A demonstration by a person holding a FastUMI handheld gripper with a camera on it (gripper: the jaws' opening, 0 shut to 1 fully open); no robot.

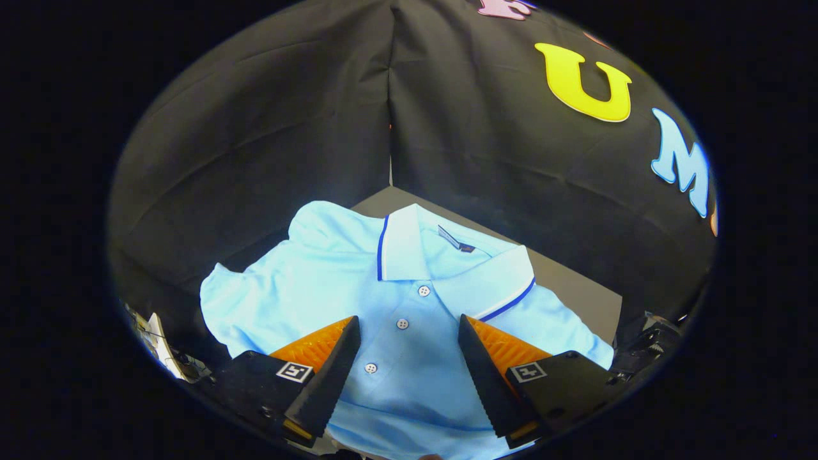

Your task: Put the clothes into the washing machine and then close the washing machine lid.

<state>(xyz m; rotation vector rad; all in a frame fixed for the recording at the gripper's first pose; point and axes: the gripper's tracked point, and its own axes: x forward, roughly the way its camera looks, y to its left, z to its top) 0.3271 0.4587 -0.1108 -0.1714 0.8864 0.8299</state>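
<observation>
A light blue polo shirt [332, 287] lies spread on a grey surface [575, 287], its white collar with a blue stripe pointing away from me toward the booth corner. My gripper [409, 326] hovers over the shirt's button placket, fingers wide apart. Three white buttons run along the placket between and just ahead of the fingers. The fingers [332, 364] stand above the cloth and pinch none of it. The gripper is open.
Black cloth walls meet in a corner just beyond the shirt. The grey surface shows bare to the right of the shirt. A dark object [648, 342] sits at its right end, and some white items [156, 345] lie low on the left.
</observation>
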